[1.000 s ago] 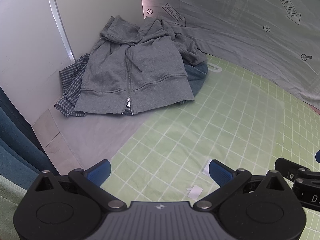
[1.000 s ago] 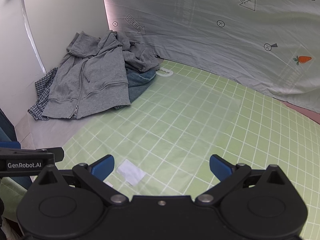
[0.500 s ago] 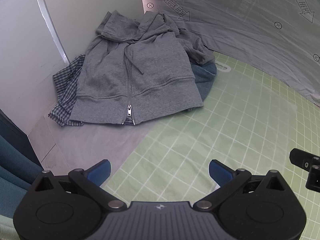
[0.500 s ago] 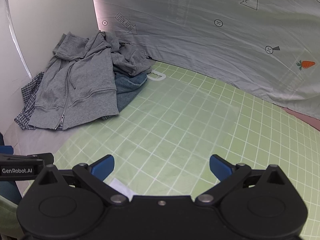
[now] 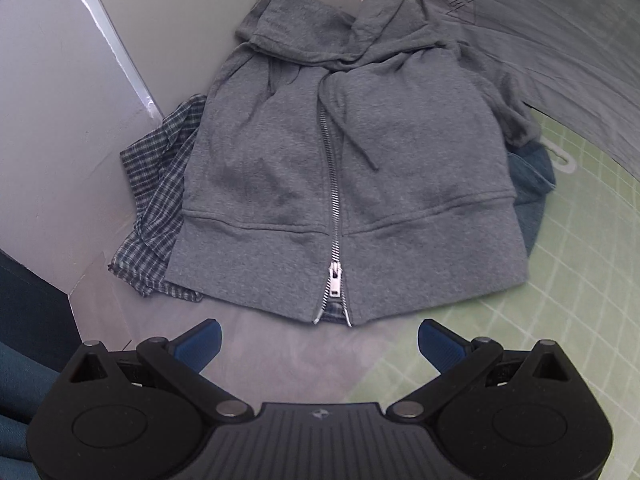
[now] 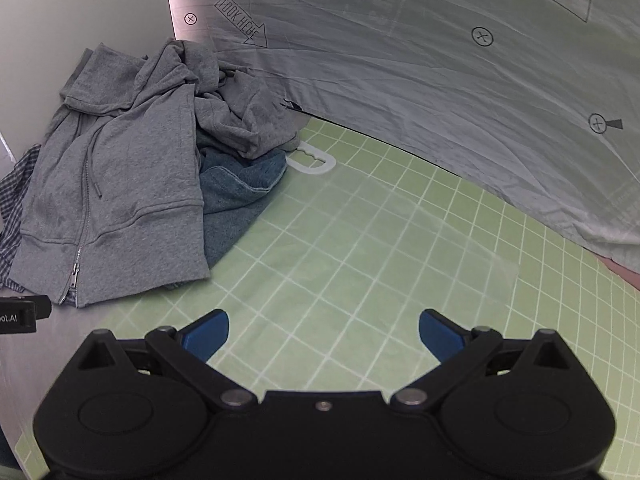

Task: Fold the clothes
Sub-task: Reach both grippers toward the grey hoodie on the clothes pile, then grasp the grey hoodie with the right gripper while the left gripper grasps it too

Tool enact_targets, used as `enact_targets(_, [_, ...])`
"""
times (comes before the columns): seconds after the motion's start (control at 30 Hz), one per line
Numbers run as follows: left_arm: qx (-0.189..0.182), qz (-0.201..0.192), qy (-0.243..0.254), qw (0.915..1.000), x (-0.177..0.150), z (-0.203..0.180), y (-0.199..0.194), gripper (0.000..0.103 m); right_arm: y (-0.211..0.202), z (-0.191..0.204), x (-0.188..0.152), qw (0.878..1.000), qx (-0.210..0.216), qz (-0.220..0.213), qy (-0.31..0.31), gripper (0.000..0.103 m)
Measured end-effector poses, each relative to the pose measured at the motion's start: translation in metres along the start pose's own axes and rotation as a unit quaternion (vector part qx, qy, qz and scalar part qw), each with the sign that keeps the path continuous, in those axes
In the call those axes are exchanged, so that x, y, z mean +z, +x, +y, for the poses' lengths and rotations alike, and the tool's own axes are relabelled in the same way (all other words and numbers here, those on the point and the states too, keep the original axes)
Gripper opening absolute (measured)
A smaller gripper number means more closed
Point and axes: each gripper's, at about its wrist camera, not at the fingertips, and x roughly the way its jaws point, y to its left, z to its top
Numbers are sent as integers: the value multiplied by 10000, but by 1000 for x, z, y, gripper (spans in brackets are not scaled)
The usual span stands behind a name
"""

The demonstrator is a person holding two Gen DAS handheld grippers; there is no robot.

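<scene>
A grey zip hoodie (image 5: 340, 184) lies on top of a clothes pile in the back left corner, hem and zipper pull nearest me; it also shows in the right wrist view (image 6: 120, 184). A plaid shirt (image 5: 160, 200) and a blue denim garment (image 6: 236, 196) lie under it. My left gripper (image 5: 320, 344) is open and empty, just short of the hoodie's hem. My right gripper (image 6: 324, 332) is open and empty over the green grid mat (image 6: 380, 264), to the right of the pile.
A grey sheet (image 6: 440, 80) printed with arrows and marks hangs along the back. A white wall panel (image 5: 60, 140) stands left of the pile. A white plastic handle (image 6: 312, 160) lies on the mat by the denim. A clear film sheet (image 6: 400, 240) covers part of the mat.
Both grippers have moved forward toward the clothes pile. The hoodie now fills the left wrist view and its hem lies just ahead of the open fingers. The clothes have not moved.
</scene>
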Motion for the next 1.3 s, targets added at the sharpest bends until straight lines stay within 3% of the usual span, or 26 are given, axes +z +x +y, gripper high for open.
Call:
enact_targets(0.2, [323,-81,-356,9988,48,26,43,103,59,11,46,9998,80,115,-121,97])
enact_targets(0.37, [464,-186,-646,9967,77,49,76,103,105,29,92,9990,255,-137,-337,93])
enact_targets(0.53, [656,-206,-821,9943,95,68,104,98,151,44,136,9985,455,-279,-117,80])
enact_targets(0.77, [503,-102,-1107,9925,95,75,125,99,187,52,170,9945,796,-509,446,68])
enact_targets(0.87, [456,-117,-1114,9927,94,76,127,99,208,57,172,9949,877,-265,426,48])
enact_targets(0.93, [398,-101,-1171,9923,93,78,127,99,214,60,169,9965,740,-248,290,21])
enact_targets(1.03, [349,-87,-1215,9919,91,81,126,99,196,53,160,9966,517,-625,145,2])
enact_targets(1.13, [375,-79,-1172,9924,89,81,121,98,162,42,150,9935,172,-1126,-5,2])
enact_targets(1.3, [338,-200,-1046,9937,82,79,105,98,92,2,117,9871,-303,-1567,148,1])
